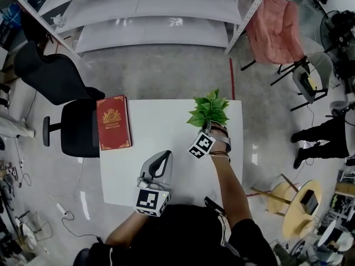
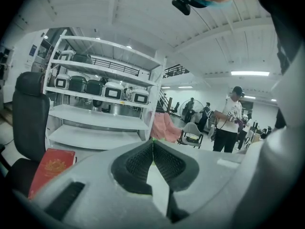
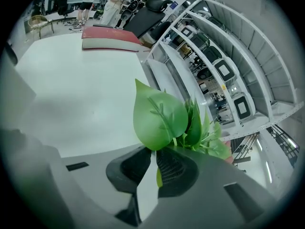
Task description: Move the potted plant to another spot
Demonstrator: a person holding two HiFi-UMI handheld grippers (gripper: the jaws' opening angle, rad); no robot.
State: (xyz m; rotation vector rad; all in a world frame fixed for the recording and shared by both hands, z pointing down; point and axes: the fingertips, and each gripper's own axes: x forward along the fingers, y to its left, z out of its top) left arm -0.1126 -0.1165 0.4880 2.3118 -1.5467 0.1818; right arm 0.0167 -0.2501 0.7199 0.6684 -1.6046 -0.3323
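Note:
The potted plant (image 1: 208, 109) stands near the far right corner of the white table (image 1: 161, 129); only its green leaves show, and the pot is hidden under my right gripper (image 1: 212, 127). In the right gripper view a big leaf (image 3: 159, 120) rises just past the gripper (image 3: 155, 151), whose jaws are shut with a sliver of green stem between them. My left gripper (image 1: 165, 155) hovers over the table's near middle, shut with nothing in it (image 2: 153, 144).
A red book (image 1: 113, 122) lies at the table's left edge, next to a black office chair (image 1: 77, 127). White shelving (image 1: 155, 15) stands beyond the table, a pink chair (image 1: 274, 29) at back right. A person (image 1: 327, 134) and a wooden stool (image 1: 297, 204) are on the right.

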